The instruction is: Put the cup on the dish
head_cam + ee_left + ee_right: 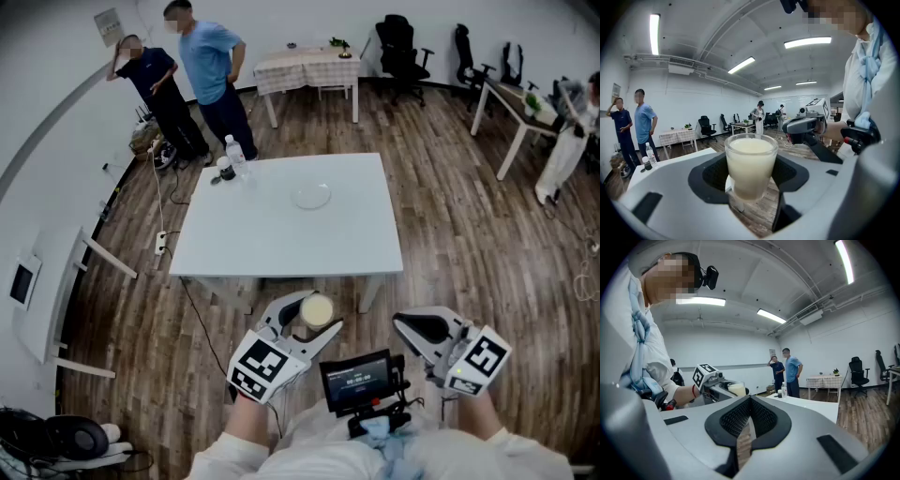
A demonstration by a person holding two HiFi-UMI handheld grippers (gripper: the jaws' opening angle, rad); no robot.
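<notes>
Glass cup [751,161], nearly brimful of a milky liquid, is held upright at mid-wall between the pads of the left gripper [311,323], low in the centre of the head view, short of the white table [234,244]. The clear dish [311,196] lies mid-table. The right gripper [749,425] is closed on nothing. The cup is judged rigid, smooth, breakable and weighty. It is best kept level.

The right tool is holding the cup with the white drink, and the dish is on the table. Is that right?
Not quite. The left tool holds the cup, as the left gripper view shows; the right tool is shut on nothing. The rest is right: the cup has a white drink and the dish is on the table.
</notes>
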